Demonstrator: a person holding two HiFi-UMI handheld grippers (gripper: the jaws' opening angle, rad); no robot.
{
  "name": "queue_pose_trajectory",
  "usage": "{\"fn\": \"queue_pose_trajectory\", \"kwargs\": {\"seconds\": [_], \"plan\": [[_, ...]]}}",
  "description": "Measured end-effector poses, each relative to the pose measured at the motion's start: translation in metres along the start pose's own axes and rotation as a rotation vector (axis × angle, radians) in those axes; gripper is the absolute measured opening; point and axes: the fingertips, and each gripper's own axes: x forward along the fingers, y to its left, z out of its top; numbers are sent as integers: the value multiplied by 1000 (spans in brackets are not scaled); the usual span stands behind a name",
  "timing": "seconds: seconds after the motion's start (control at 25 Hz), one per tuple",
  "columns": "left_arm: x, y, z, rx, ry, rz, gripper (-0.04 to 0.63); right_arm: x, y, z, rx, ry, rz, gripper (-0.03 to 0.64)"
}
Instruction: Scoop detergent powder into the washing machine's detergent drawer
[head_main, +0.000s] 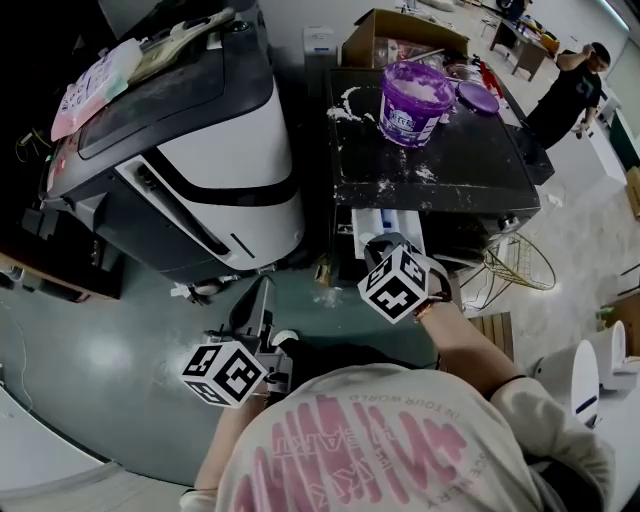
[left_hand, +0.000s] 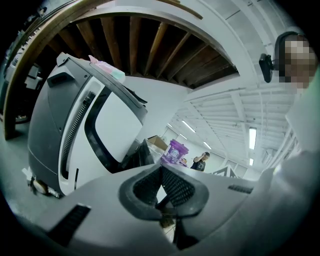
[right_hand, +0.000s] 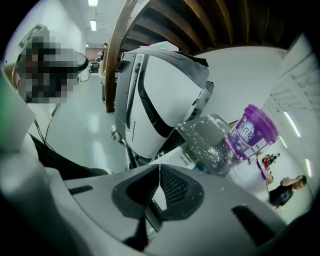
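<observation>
right tongs (right_hand: 159, 169) pinched together at the open detergent drawer (head_main: 385, 222); scoop in them? can't confirm. left tongs (left_hand: 161, 169) together, empty. Risk: off-centre tilt drops powder on floor (head_main: 120, 350). detergent tub (head_main: 413, 100) well behind, on machine top (head_main: 440, 160).

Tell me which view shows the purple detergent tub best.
The head view: the purple tub stands open on the washer top, its whole rim showing. The right gripper view shows its labelled side only; the left gripper view shows it small and distant.
</observation>
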Motion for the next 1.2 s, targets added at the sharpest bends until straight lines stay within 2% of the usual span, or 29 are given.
{"fn": "queue_pose_trajectory", "kwargs": {"seconds": [0.6,1.04,1.2], "plan": [[-25,-9,5,45,5,20,2,-1,3,1,-200,12,-61,5],[-40,0,-9,30,20,62,2,-1,2,4,-273,3,-137,5],[-36,-2,-10,34,33,45,2,2,4,4,-305,17,-155,5]]}}
